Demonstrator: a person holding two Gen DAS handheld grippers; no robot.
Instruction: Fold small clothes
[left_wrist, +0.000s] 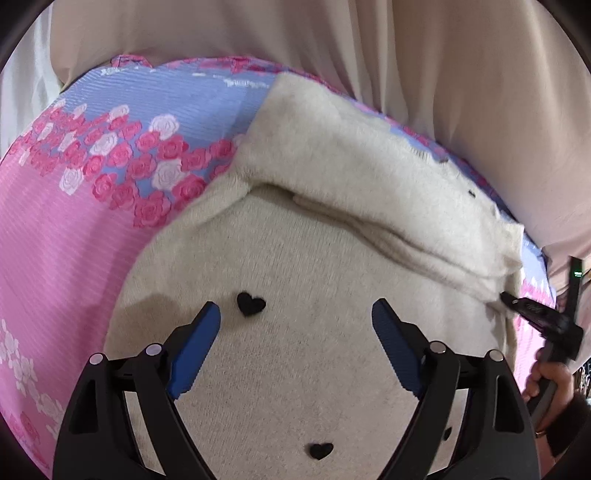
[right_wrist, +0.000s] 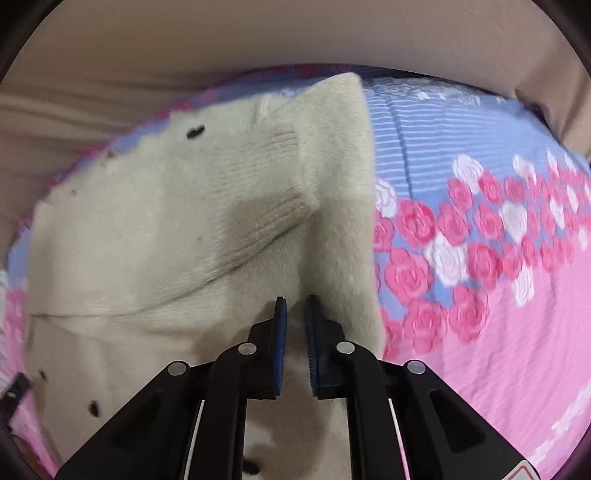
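Observation:
A small cream knitted sweater (left_wrist: 295, 350) with black hearts lies on a pink and blue rose-print bedsheet (left_wrist: 55, 240). Its far part is folded over toward me, with a ribbed cuff (right_wrist: 266, 210) lying on top. My left gripper (left_wrist: 295, 325) is open and empty, hovering over the sweater body near a black heart (left_wrist: 251, 303). My right gripper (right_wrist: 295, 314) is shut on the sweater's folded edge (right_wrist: 332, 221); it also shows at the right of the left wrist view (left_wrist: 517, 304), pinching that edge.
A beige curtain or cloth (left_wrist: 369, 44) hangs behind the bed's far edge. The rose-print sheet (right_wrist: 480, 277) spreads out to the right of the sweater in the right wrist view. The person's hand (left_wrist: 546, 376) holds the right gripper's handle.

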